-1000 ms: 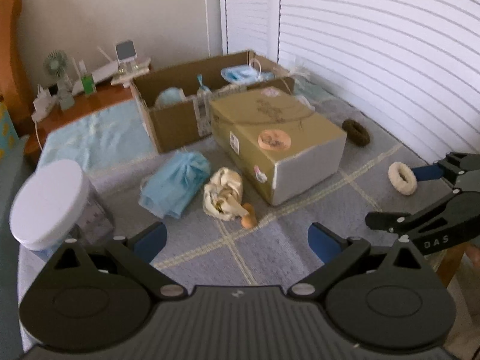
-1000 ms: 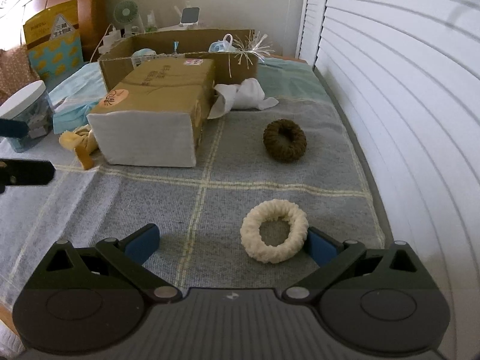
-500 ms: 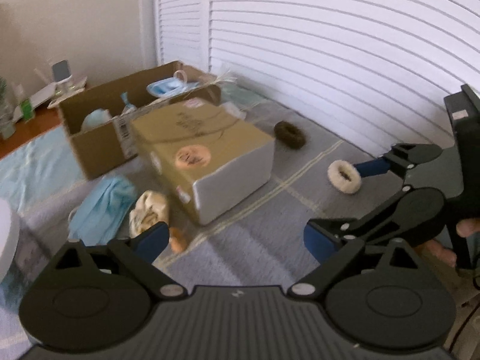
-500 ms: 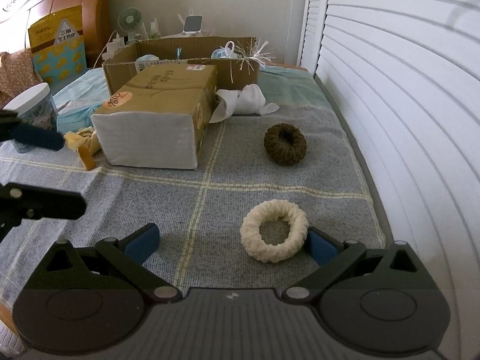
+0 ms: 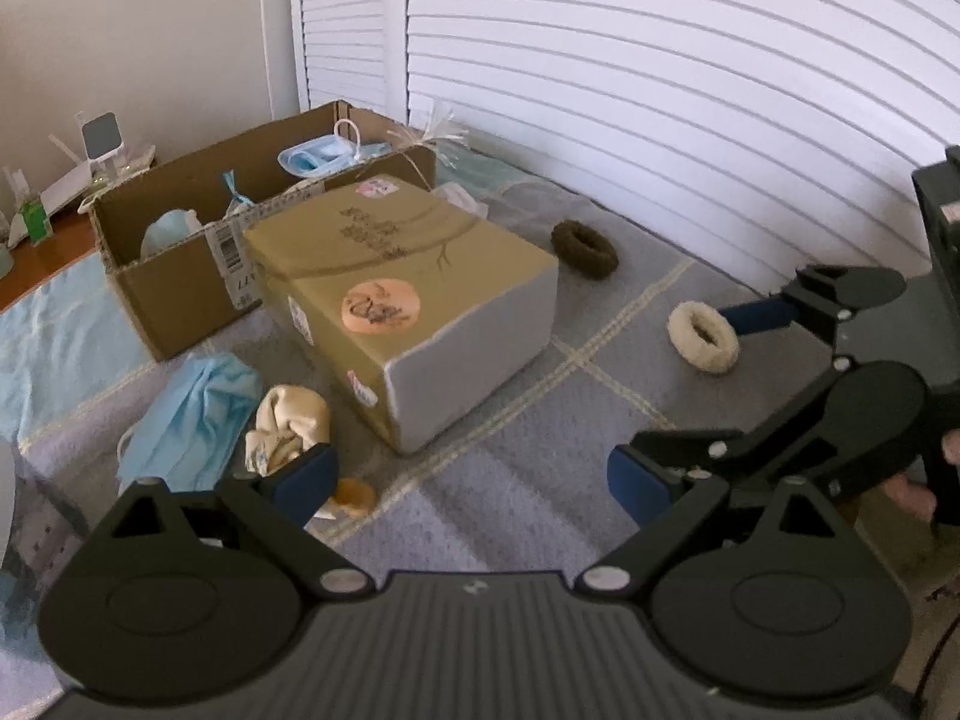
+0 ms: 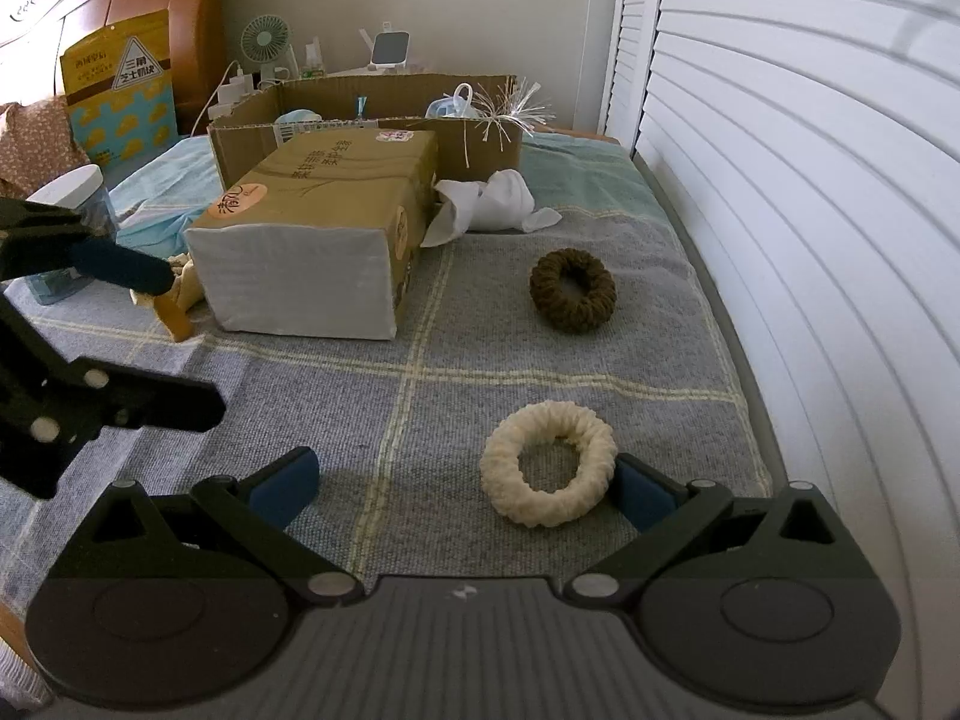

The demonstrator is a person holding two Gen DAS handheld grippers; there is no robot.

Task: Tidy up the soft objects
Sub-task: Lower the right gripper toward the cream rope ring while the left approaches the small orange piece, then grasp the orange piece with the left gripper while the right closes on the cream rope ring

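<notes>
A cream scrunchie [image 6: 552, 417] lies on the grey checked blanket [image 6: 420, 420], between the fingers of my right gripper [image 6: 462, 483] and close to its right finger. That gripper is open and holds nothing. A brown scrunchie [image 6: 573, 264] lies further back, and a white cloth [image 6: 498, 204] lies beyond it. My left gripper [image 5: 471, 477] is open and empty above the blanket, near a cream cloth [image 5: 288, 426] and a blue mask [image 5: 186, 426]. The left wrist view shows the right gripper [image 5: 684, 378] beside the cream scrunchie [image 5: 714, 360].
A closed tan pack [image 5: 414, 306] sits mid-blanket, with an open cardboard box [image 5: 174, 294] holding masks behind it. A white-lidded jar [image 6: 78, 204] stands at the left. White shutters [image 6: 810, 240] run along the right edge. A person's fingers [image 5: 912, 489] hold the right gripper.
My left gripper has swung right and come closer to the right gripper, which now fills more of its view. The right gripper has barely moved and the cream scrunchie stays between its fingers.
</notes>
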